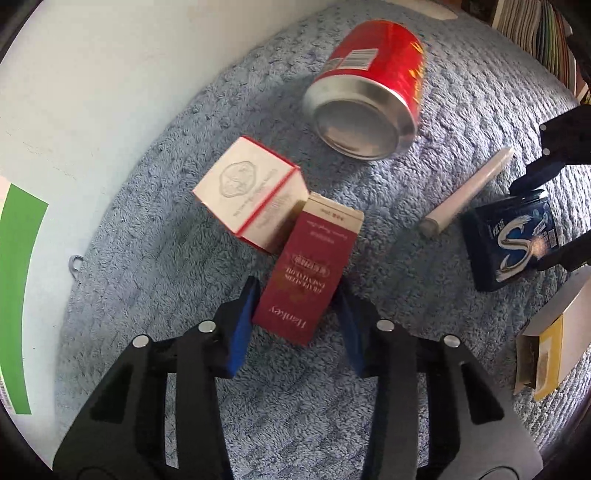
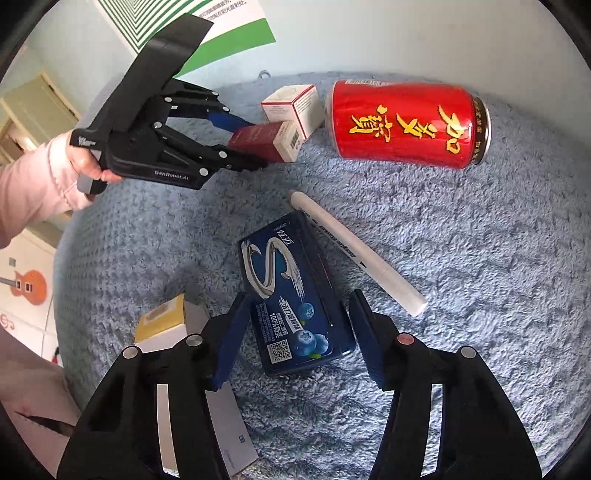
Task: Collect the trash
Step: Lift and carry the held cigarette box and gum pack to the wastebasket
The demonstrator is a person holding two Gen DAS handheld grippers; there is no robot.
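Note:
My left gripper (image 1: 297,295) is shut on a dark red carton (image 1: 303,273), its blue pads pressed on both sides; the carton also shows in the right wrist view (image 2: 258,142). A white box with red trim (image 1: 251,195) touches the carton's far end. A red can (image 1: 369,92) lies on its side beyond. My right gripper (image 2: 297,306) is open, its jaws straddling a dark blue gum box (image 2: 291,291) on the blue towel (image 2: 461,314), with a gap on the right side. A white marker (image 2: 358,251) lies beside the gum box.
A yellow-and-white box (image 2: 166,325) lies at the towel's edge next to my right gripper. A white wall with a green poster (image 2: 207,29) stands behind the towel. Shelved books (image 1: 535,29) sit at the far right.

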